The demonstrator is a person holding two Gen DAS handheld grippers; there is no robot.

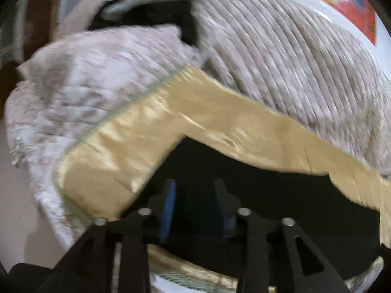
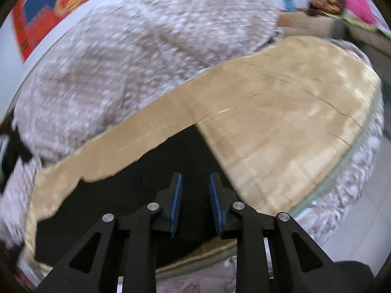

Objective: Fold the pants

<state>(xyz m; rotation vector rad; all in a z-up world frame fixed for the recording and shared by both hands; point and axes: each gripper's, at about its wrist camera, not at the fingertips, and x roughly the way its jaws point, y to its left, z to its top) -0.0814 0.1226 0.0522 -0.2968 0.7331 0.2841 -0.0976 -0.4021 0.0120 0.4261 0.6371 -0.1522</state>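
A fluffy pale grey-white ribbed blanket (image 2: pixel 136 56) covers the work surface, with a smooth tan satin sheet (image 2: pixel 288 112) laid over its near part and a red-and-blue patterned mat (image 2: pixel 48 7) on the pale floor beyond. The black fabric pants (image 2: pixel 151 171) lie on the tan sheet right in front of you, filling the low middle of both wrist views; a second dark piece (image 1: pixel 146 17) sits farther back on the blanket in the left view.

Your left gripper (image 1: pixel 195 190) has its blue-padded fingers a moderate gap apart, with black cloth around and beneath them; it is too dark to tell whether anything lies in the gap. Your right gripper (image 2: pixel 195 183) shows a narrow clear gap between its pads (image 2: pixel 176 195), hovering over the black cloth and gripping nothing that shows.

Both views are blurred, so slow down before you commit. You probably want each gripper on a matching edge or corner of the pants. Pinch only the black fabric, not the slippery tan sheet under it, which could drag along and spoil the fold. Lift both sides evenly, keep the cloth taut between your hands, and lay it down flat.
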